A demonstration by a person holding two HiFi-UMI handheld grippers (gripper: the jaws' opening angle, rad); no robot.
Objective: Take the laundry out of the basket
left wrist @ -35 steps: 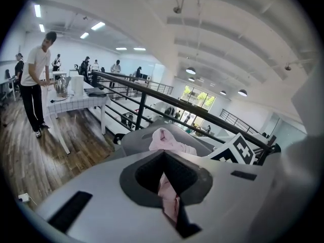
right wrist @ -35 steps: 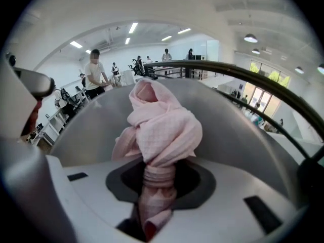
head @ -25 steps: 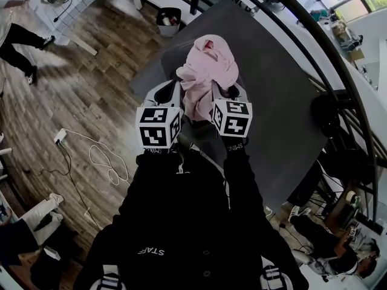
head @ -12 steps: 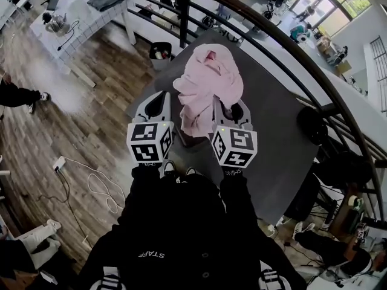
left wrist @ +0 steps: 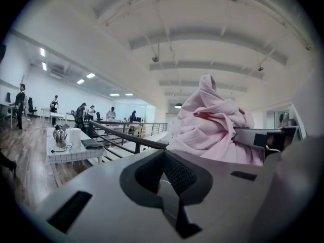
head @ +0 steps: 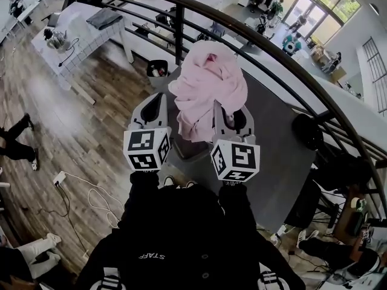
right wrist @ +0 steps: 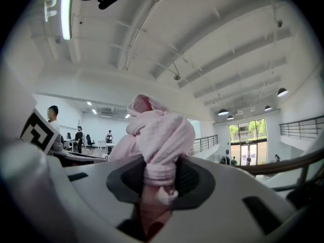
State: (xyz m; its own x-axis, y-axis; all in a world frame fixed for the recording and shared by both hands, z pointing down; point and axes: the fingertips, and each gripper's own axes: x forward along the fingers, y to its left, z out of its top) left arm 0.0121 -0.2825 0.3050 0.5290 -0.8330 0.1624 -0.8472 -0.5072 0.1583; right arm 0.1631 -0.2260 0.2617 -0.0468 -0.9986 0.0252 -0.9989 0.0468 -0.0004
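Both grippers have risen, carrying the pink garment [head: 208, 83] higher. The right gripper [right wrist: 159, 178] is clamped on a bunched fold. The left gripper [head: 156, 104], jaws together on nothing, sits just beside the cloth, nearest its loose part draping down between them.

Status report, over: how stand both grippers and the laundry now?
Right gripper jaws shut on pink garment, held over grey surface. Left gripper jaws shut, empty, beside it. Railing beyond, nothing blocking.
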